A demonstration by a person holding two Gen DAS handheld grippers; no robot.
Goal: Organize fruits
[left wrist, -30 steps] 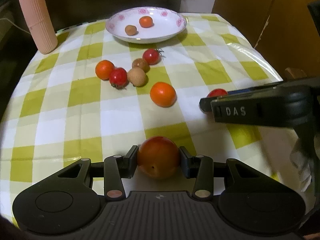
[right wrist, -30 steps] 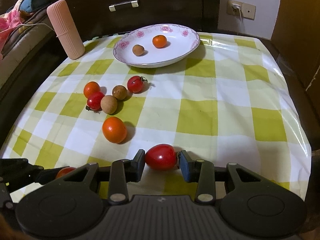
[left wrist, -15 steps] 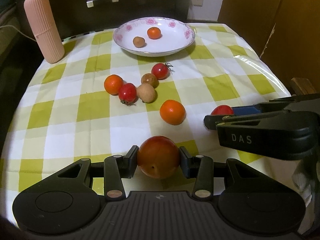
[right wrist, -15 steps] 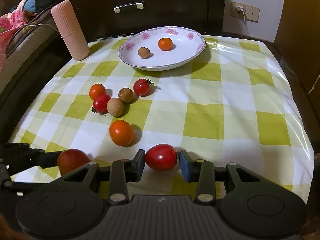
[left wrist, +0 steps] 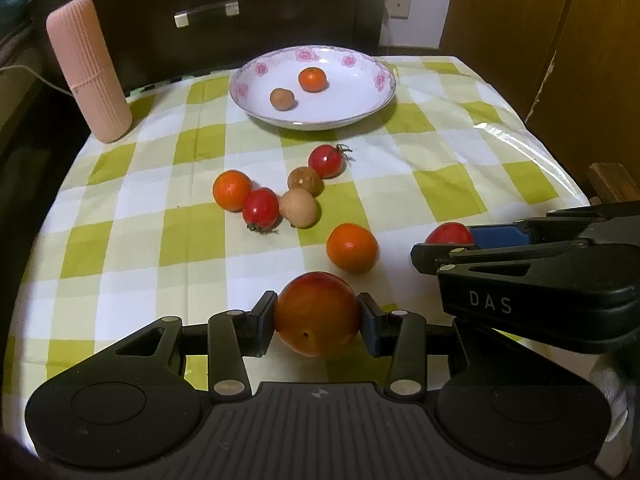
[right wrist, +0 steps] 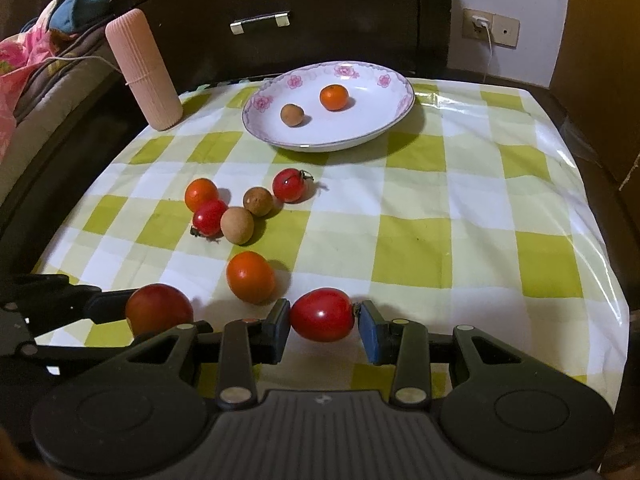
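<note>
My left gripper (left wrist: 318,316) is shut on a large orange-red round fruit (left wrist: 318,314), held low over the near edge of the checked tablecloth. Just to its right, my right gripper (right wrist: 323,320) is shut on a glossy red tomato (right wrist: 322,314). A flowered white plate (left wrist: 384,92) at the back holds a small orange fruit (left wrist: 312,79) and a brown longan (left wrist: 282,99). Between the plate and the grippers several fruits lie loose: two orange ones (left wrist: 352,248), two cherry tomatoes (left wrist: 261,208) and two brown longans (left wrist: 299,208).
A pink ribbed cylinder (left wrist: 88,70) stands upright at the table's back left corner. Behind the table is a dark cabinet with a metal handle (left wrist: 206,13). A wall socket with a white cable (right wrist: 482,26) is at the back right. Crumpled cloth (right wrist: 24,52) lies off the left edge.
My left gripper has lifted slightly with its fruit, which now shows fully in the right wrist view. The right gripper and its tomato have kept still.
</note>
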